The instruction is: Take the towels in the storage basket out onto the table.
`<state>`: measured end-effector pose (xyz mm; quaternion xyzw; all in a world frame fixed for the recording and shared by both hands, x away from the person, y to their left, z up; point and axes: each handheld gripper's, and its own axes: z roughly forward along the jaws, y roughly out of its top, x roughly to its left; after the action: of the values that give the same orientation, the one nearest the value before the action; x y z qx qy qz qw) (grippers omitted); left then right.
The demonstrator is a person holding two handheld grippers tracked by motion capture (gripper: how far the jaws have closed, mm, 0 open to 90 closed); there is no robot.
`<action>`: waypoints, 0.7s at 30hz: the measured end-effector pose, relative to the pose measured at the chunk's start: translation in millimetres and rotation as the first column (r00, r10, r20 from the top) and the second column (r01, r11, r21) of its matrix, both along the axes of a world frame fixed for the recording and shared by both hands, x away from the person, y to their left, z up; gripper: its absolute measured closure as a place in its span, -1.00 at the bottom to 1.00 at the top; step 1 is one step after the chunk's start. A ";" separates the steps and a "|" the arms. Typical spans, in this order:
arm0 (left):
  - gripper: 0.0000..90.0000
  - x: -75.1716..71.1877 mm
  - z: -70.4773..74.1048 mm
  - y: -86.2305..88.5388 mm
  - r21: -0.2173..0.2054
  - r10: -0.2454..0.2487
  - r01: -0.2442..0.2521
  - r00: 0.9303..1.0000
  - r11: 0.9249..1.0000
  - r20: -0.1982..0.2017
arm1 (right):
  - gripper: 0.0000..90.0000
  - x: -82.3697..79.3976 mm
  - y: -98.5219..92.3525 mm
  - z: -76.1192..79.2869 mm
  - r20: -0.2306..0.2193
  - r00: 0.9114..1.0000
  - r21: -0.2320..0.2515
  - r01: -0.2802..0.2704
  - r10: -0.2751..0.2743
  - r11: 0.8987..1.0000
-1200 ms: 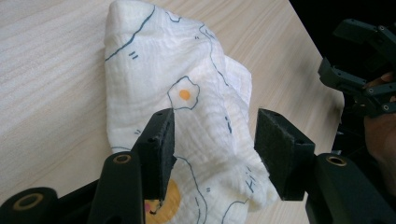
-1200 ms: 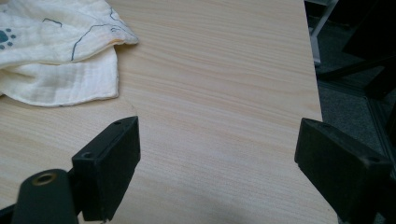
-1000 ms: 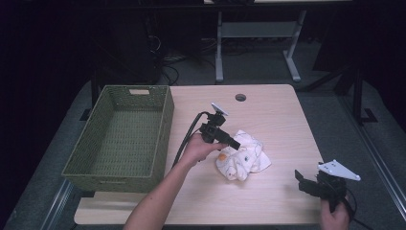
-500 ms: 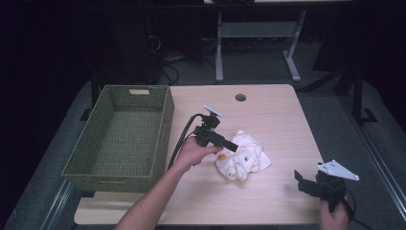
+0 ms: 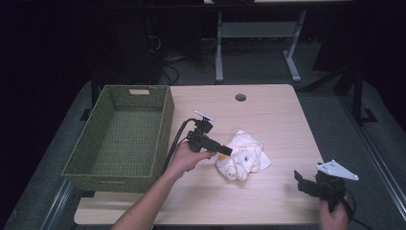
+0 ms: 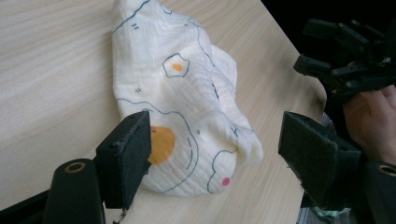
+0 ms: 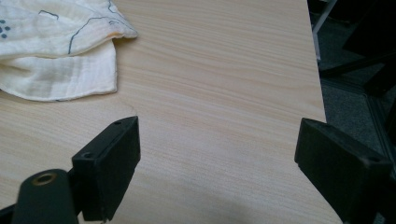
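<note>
A green woven basket (image 5: 122, 136) stands at the left of the light wooden counter (image 5: 268, 115), its long side along the counter's left edge. Just right of it, the left tool (image 5: 225, 151) is held level in the person's left hand (image 5: 187, 157), pointing at a crumpled white cloth (image 5: 242, 155) printed with fried eggs. Its jaws have just been opening and now stand spread, with the near end of the cloth (image 6: 187, 107) between them but the pads clear of it. The cloth lies near the counter's middle. At the near right corner, well apart from the cloth, the right tool (image 5: 301, 181) rests in the right hand (image 5: 335, 215), jaws spread over bare wood.
</note>
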<state>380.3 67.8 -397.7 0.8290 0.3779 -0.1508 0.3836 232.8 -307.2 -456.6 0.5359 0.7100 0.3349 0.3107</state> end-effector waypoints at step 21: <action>-0.45 -46.0 -11.6 15.7 -0.042 -0.048 0.050 0.998 0.998 0.035 | -0.69 0.3 3.7 -2.1 -0.007 1.000 -0.004 0.002 -0.002 1.000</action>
<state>334.3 83.4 -409.2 0.8321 0.3475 -0.1541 0.4039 233.1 -303.5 -458.7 0.5370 0.7112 0.3313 0.3099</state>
